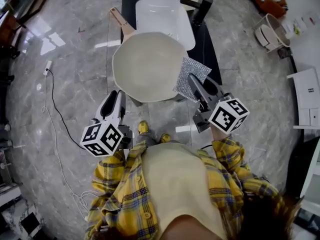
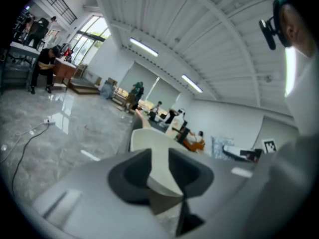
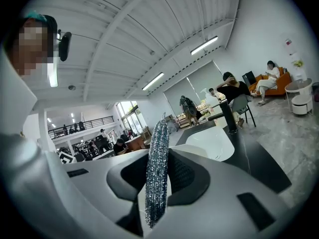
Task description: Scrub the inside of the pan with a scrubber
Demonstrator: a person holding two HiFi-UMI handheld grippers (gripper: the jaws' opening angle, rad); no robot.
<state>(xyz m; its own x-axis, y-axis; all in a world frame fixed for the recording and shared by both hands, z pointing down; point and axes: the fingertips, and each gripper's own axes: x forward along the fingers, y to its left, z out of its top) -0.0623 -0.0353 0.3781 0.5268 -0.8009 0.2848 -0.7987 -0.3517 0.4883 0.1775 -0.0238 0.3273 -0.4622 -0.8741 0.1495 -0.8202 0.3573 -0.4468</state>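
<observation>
A cream pan (image 1: 147, 66) rests at the near end of a black counter (image 1: 206, 49), its handle (image 1: 121, 24) pointing away to the left. My left gripper (image 1: 119, 95) is at the pan's near left rim with its jaws apart. In the left gripper view the pan (image 2: 157, 156) fills the gap between the jaws, and I cannot tell whether they touch it. My right gripper (image 1: 194, 81) is shut on a silver mesh scrubber (image 1: 189, 71), which hangs over the pan's right rim. In the right gripper view the scrubber (image 3: 157, 183) stands on edge between the pads.
A white sink basin (image 1: 162, 15) and a black faucet (image 1: 200, 5) lie just beyond the pan. A cable (image 1: 55, 116) trails over the marble floor at the left. White furniture (image 1: 306, 99) stands at the right. Seated people show far off in both gripper views.
</observation>
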